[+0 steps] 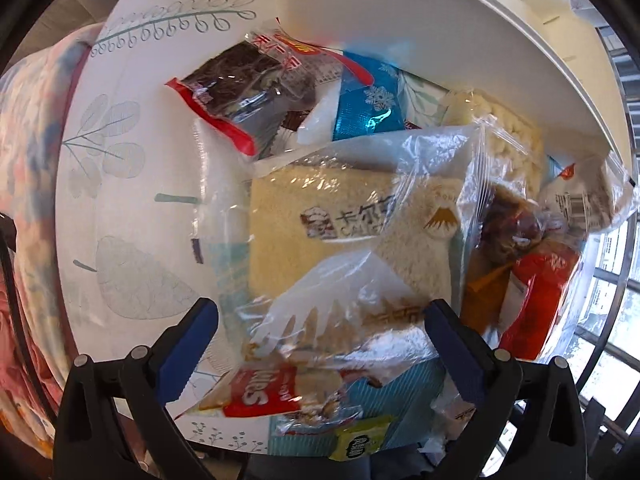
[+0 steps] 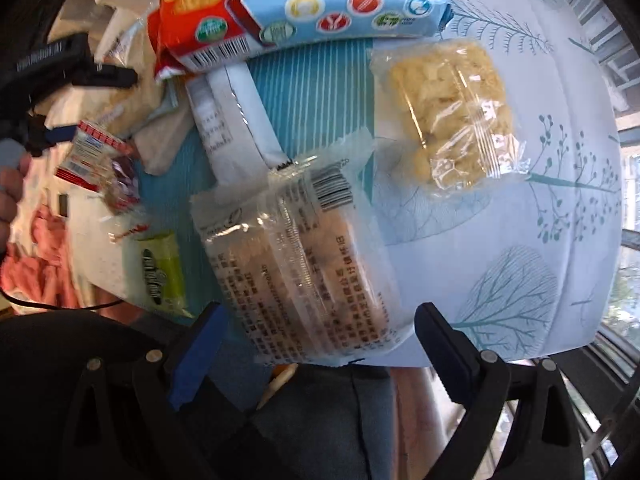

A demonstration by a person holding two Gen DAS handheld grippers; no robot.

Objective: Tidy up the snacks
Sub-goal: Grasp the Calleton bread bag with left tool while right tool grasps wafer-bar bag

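Two sets of fingers stand wide open, gripping nothing. I judge I'm mid-sort: my left gripper (image 1: 322, 330) hovers over a zip bag (image 1: 532, 240) and a bread packet (image 1: 348, 224) piled on the leaf-print counter (image 1: 120, 184). My right gripper (image 2: 320, 334) straddles a clear cake packet (image 2: 296, 268), near a puffed-snack bag (image 2: 448, 116). Next I'd close squarely across that packet; its film looks slippery.

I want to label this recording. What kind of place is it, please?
Probably a home, at a table by a window. A leaf-printed tablecloth holds mixed snacks such as a cracker box, window frames show at the edge, and floral fabric lies beside.
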